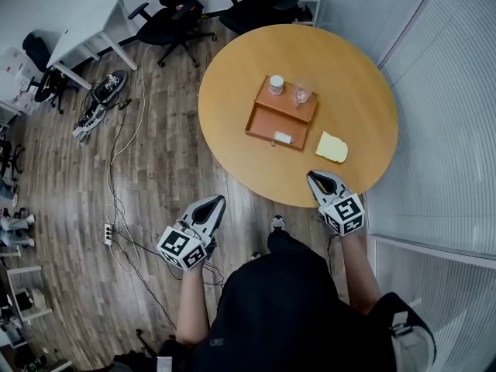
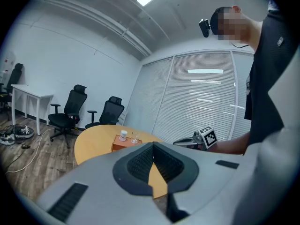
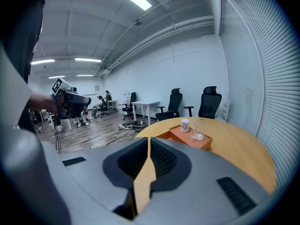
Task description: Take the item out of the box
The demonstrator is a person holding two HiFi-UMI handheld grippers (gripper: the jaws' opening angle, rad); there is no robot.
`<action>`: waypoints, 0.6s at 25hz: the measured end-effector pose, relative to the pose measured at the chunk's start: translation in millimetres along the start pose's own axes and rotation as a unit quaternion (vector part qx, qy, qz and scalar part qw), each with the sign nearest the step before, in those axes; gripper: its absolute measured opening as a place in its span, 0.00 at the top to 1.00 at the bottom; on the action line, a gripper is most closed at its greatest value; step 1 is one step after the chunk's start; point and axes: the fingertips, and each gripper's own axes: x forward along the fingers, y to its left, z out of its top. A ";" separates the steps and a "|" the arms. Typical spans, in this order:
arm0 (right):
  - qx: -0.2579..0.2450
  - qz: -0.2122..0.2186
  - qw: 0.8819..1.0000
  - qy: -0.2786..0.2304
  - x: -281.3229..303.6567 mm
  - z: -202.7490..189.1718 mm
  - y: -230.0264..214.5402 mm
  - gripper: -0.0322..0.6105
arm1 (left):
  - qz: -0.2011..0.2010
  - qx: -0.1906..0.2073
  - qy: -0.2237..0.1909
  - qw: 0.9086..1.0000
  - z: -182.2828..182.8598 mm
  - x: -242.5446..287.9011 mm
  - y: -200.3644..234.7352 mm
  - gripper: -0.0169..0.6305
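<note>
An open orange-brown box (image 1: 267,122) lies in the middle of the round wooden table (image 1: 232,91). A small white item (image 1: 282,137) rests in its near part. At its far part stand a white jar (image 1: 276,84) and a clear glass (image 1: 301,93). A pale yellow flat piece (image 1: 332,147) lies on the table to the right of the box. My right gripper (image 1: 314,177) is shut and empty over the table's near edge. My left gripper (image 1: 217,201) hangs over the floor short of the table, shut and empty. The box (image 3: 190,137) also shows ahead of my right gripper (image 3: 148,138).
Black office chairs (image 1: 174,14) stand behind the table and a white desk (image 1: 93,33) at far left. Cables and a power strip (image 1: 108,233) run across the wooden floor on the left. Blinds and a glass wall (image 1: 449,130) close off the right side.
</note>
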 end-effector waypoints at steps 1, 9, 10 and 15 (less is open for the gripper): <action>0.002 0.003 1.000 0.002 3.3 -1.1 -2.6 0.93 | 0.002 0.000 0.000 1.000 1.3 1.9 1.2 0.96; 0.007 0.028 1.000 0.002 24.5 1.7 -21.0 0.93 | 0.020 -0.002 -0.002 1.000 6.6 15.5 7.5 0.96; 0.006 0.031 1.000 0.002 26.7 2.3 -22.6 0.93 | 0.023 -0.002 -0.003 1.000 7.3 17.1 8.5 0.96; -0.003 0.044 0.999 0.009 37.9 0.7 -34.8 0.93 | 0.031 0.000 -0.006 0.999 11.8 30.4 12.8 0.96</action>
